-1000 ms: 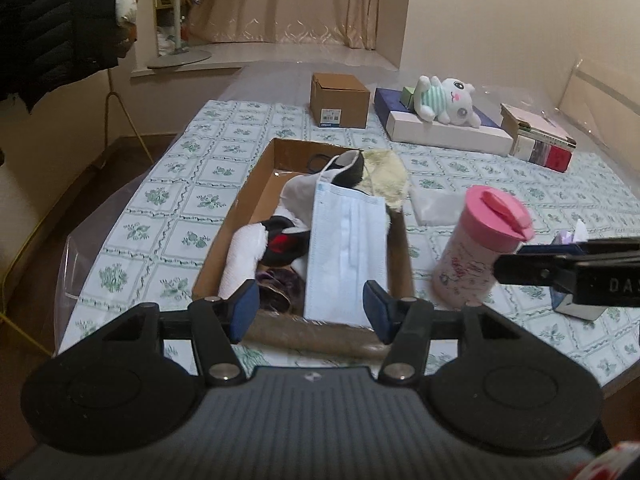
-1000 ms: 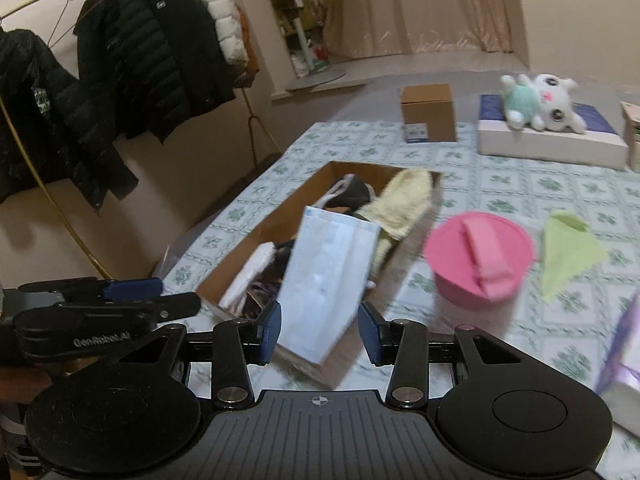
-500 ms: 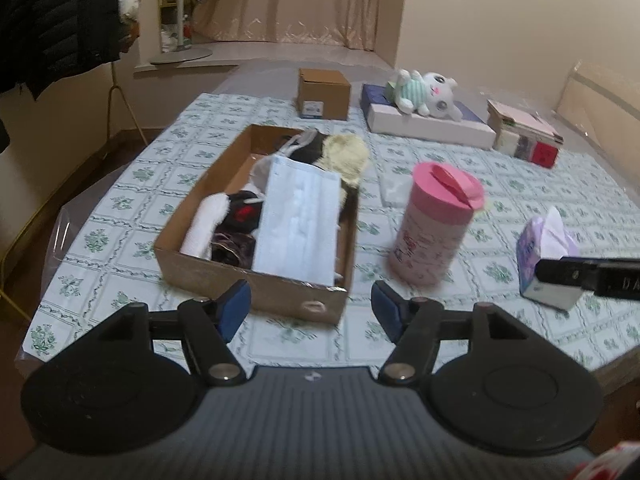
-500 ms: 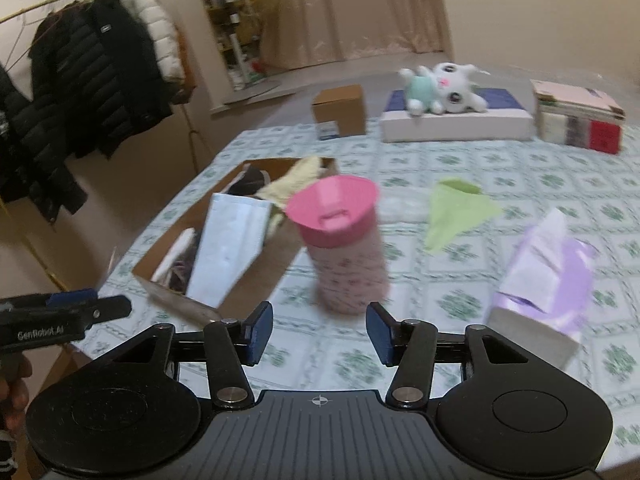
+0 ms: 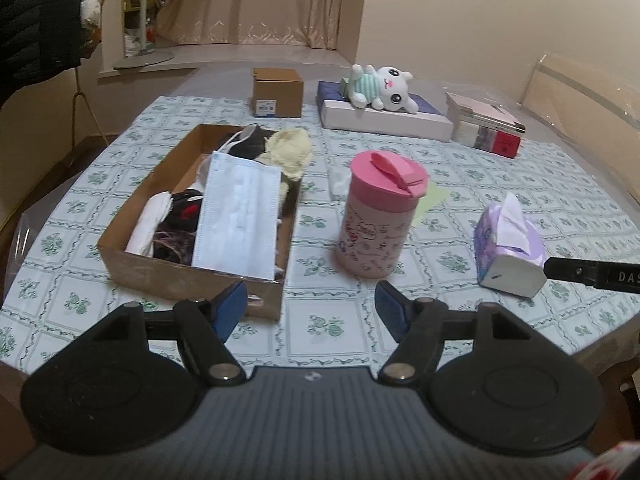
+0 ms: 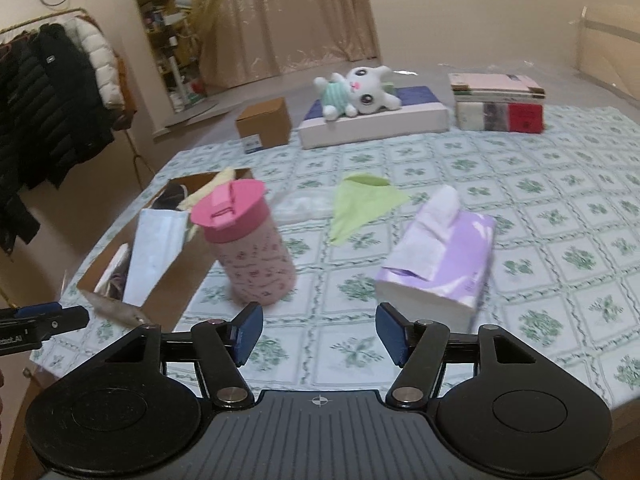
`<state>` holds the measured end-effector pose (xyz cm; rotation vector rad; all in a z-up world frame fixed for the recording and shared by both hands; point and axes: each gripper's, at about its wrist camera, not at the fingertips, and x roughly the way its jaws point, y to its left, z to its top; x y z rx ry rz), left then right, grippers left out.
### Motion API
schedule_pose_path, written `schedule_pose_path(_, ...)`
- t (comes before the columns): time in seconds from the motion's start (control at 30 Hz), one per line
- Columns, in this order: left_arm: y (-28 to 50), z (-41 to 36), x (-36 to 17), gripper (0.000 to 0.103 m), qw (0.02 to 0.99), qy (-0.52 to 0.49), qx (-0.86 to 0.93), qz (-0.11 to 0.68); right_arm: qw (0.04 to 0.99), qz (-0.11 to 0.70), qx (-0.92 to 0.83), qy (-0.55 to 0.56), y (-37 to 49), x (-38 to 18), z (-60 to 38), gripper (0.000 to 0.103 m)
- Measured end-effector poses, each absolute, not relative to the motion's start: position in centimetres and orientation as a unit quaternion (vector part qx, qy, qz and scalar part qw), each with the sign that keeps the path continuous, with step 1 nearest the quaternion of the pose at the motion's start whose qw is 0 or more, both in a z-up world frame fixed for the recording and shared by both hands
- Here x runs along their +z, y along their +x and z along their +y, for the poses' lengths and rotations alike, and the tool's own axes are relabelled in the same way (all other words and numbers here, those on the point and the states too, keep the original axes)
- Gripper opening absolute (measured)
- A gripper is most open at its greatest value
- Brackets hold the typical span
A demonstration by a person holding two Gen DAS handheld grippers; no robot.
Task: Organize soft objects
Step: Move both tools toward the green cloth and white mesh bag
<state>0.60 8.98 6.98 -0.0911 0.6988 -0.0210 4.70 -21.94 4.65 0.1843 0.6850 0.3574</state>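
Observation:
A shallow cardboard box point(image 5: 132, 258) point(image 6: 196, 256) on the table holds soft items: a blue face mask point(image 5: 238, 224) point(image 6: 154, 248), a cream knit piece point(image 5: 290, 152), white and dark cloths point(image 5: 168, 220). A green cloth point(image 6: 360, 204) and a clear plastic packet point(image 6: 300, 208) lie on the tablecloth. A plush bunny point(image 5: 380, 88) point(image 6: 360, 92) lies on a flat box at the back. My left gripper point(image 5: 310, 312) is open and empty, short of the box's near right corner. My right gripper point(image 6: 318, 334) is open and empty, near the table's front edge.
A pink lidded tumbler point(image 5: 378, 220) point(image 6: 248, 240) stands right of the box. A purple tissue pack point(image 5: 510, 248) point(image 6: 444, 256) lies further right. A small brown carton point(image 5: 278, 92), a flat white box point(image 5: 384, 120) and stacked books point(image 5: 486, 124) line the back. Coats point(image 6: 52, 108) hang at left.
Both grippers have pulled back from the cardboard box toward the table's near edge. The right view has swung right, off the box and onto the tumbler and tissue pack.

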Motion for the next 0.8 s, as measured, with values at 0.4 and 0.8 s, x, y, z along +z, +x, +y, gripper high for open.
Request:
schedule_pose_path(0.4, 1.5, 8.4, 6.4, 0.067, 0.935, -0.037, -0.023, 0.351, 0.921, 0.34, 0.162, 0.102, 5.3, 4.1, -23.1, 0.064)
schedule_pose_path(0.8, 3.5, 9.4, 6.2, 0.067, 0.934, -0.015, -0.043, 0.354, 0.921, 0.343, 0.157, 0.097, 6.8, 3.9, -23.9, 0.065)
